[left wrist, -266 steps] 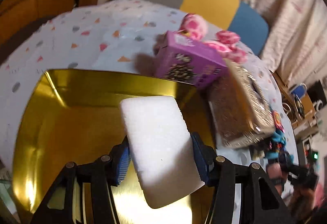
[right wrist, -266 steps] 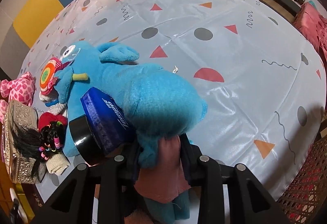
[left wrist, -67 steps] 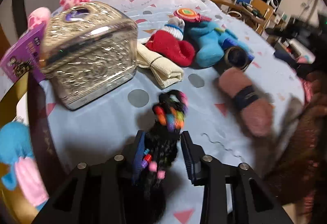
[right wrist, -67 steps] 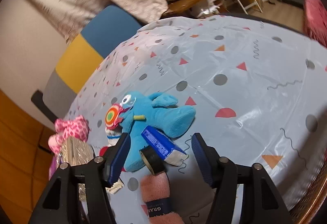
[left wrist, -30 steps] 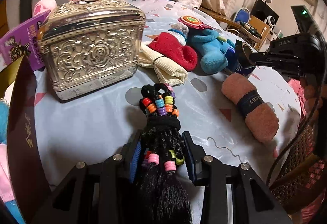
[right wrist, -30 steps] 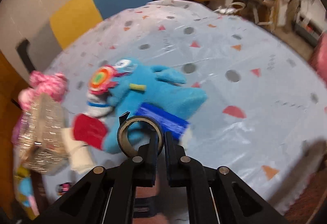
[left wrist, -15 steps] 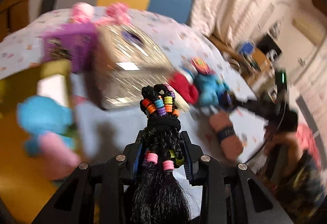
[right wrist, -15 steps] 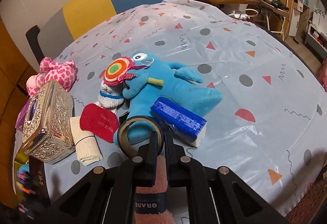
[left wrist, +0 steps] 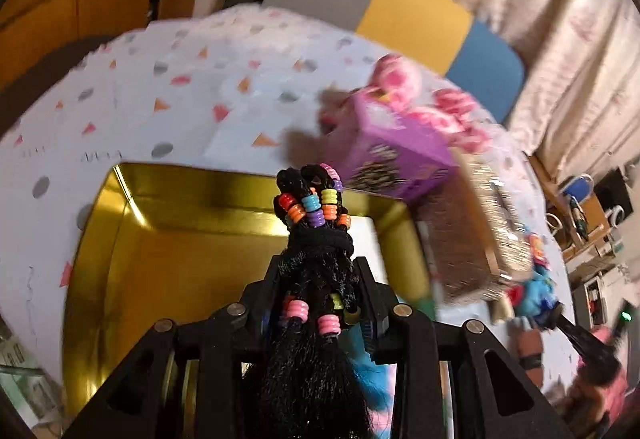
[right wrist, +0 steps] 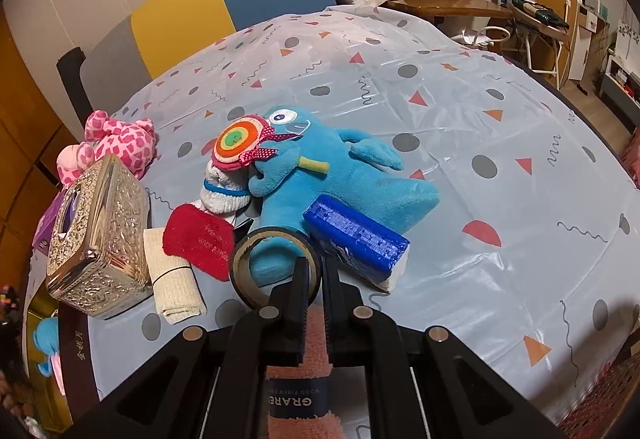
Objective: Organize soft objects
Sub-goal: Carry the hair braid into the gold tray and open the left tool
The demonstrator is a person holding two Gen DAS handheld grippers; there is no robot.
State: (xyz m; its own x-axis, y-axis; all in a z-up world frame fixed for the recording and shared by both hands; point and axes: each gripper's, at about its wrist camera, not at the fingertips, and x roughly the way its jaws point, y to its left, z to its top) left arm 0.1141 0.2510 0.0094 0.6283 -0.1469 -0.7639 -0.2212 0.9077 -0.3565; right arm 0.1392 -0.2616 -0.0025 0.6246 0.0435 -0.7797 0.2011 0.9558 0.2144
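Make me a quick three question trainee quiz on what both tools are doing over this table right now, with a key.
1. True or false: the left tool is clamped on the beaded black hair bundle.
2. What does the right tool pinch? A) blue plush B) tape roll C) red sock
3. Fill in: the hair bundle hangs over the ____ tin.

Key:
1. True.
2. B, the rim of the tape roll, which rests against the blue plush.
3. Gold; the gold tin lies open below it.

Black hair tassel point(left wrist: 316, 279), multicoloured beads; gold tin point(left wrist: 168, 207); blue plush point(right wrist: 344, 175).
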